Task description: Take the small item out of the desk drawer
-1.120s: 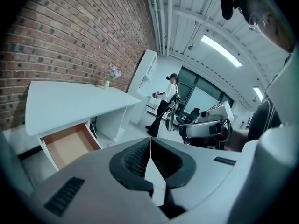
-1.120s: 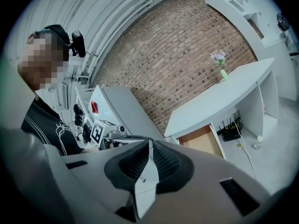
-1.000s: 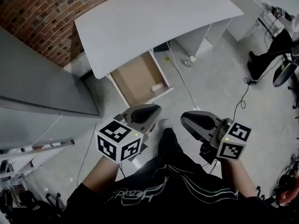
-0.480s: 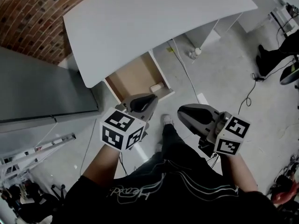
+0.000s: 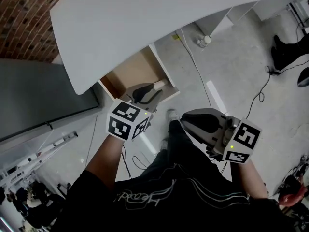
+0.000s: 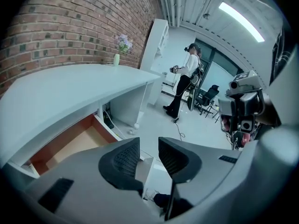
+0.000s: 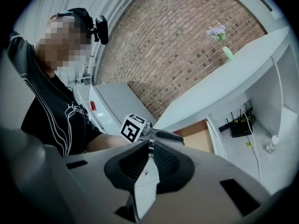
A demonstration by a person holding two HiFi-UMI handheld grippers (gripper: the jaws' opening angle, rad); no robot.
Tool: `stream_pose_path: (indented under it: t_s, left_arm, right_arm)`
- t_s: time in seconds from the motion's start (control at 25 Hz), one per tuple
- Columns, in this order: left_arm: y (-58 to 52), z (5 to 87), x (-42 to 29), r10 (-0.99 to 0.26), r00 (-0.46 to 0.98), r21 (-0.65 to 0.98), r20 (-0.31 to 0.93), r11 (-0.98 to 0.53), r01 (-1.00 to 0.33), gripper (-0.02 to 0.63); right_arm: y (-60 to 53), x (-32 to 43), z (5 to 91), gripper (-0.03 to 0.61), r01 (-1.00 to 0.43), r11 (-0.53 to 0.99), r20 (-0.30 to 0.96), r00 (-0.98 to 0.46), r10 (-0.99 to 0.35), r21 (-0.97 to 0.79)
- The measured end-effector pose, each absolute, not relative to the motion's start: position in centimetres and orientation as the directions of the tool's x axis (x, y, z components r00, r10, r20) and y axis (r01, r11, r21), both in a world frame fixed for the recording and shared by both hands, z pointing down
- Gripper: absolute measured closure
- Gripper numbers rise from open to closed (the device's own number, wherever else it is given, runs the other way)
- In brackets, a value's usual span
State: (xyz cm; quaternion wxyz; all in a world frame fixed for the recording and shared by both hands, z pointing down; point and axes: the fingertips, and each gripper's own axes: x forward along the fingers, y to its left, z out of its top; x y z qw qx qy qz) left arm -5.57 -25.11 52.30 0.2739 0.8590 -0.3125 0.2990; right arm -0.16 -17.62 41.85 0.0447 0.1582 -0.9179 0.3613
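Reach | left claw, jaws just opening and empty, is aimed into open brown wooden drawer under white curved counter for small pale item | right claw is clenched, held clear.

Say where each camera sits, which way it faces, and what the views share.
Head view: on the person's head, facing steeply down at the open drawer; left claw, right claw, both forearms show.
Left gripper view: on the left claw, facing drawer and desk past its own jaws, just been opening, empty.
Right gripper view: on the right claw, jaws together, facing the person's torso and brick wall.
All three share the drawer.
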Motion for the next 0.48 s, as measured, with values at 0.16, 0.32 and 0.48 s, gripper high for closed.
stream_pose_path:
  t_s: [0.16, 0.32, 0.48]
  left_arm:
    - [-26.5, 55.6, -5.0, -0.335, 0.616, 0.27, 0.713, -0.68, -0.682, 0.443]
    - [-27.7, 59.1, -4.7, -0.313, 0.59, 0.228, 0.744, -0.712, -0.664, 0.385]
    - [-28.8, 62.8, -4.9, -0.265, 0.575, 0.219, 0.774, -0.741, -0.635, 0.357]
  right_arm:
    - [-18.6, 0.8, 43.5, 0.52, -0.317, 0.683, 0.179, -0.947, -0.266, -0.658]
    - [-19.1, 1.8, 45.9, 0.52, -0.336, 0.66, 0.198, -0.94, -0.277, -0.672]
    - [-19.3, 2.4, 48.5, 0.52, -0.346, 0.63, 0.208, -0.936, -0.285, -0.695]
